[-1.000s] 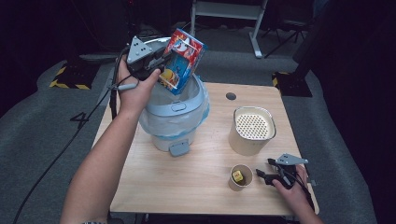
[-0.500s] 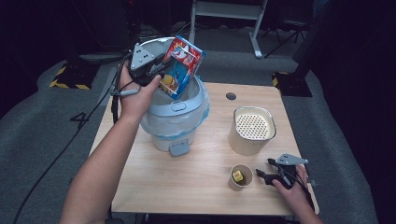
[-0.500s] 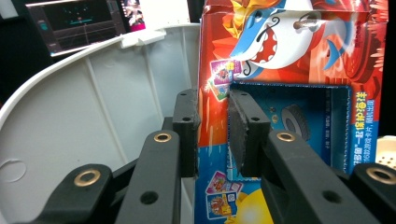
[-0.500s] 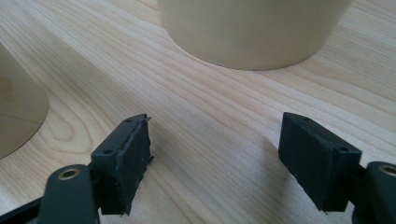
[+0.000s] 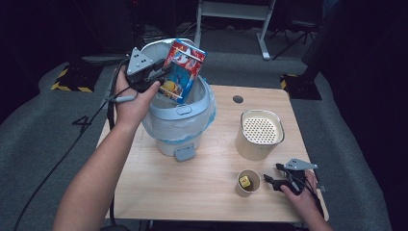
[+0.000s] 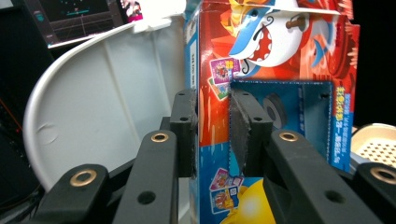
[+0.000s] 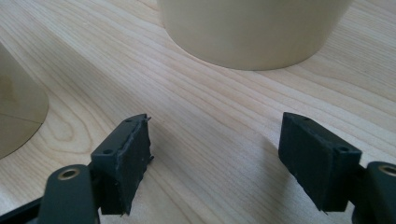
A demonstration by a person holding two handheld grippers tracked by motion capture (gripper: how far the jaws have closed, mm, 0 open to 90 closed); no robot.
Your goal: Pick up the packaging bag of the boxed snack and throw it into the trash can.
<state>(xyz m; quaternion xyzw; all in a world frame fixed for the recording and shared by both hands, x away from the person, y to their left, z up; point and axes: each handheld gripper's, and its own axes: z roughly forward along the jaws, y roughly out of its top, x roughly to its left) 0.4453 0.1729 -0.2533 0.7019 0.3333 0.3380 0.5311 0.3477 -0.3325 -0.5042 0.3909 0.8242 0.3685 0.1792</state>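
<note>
left tool (image 5: 161, 77) – clamped on box (image 5: 183, 70), seemingly over bin (image 5: 180, 115) | right tool (image 5: 275, 174) – apart, on table (image 5: 192, 187)

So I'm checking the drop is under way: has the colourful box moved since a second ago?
Yes. The colourful box, clamped in the left hand-held gripper, has come down toward the open bin, its lower end now inside the rim.

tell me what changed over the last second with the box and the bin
The left tool, shut on the colourful box, has carried it lower and a little toward the person, so its bottom end now dips into the open bin. The grip is unchanged. The right tool has stayed open, resting on the table beside the paper cup; the perforated container has not moved.
</note>
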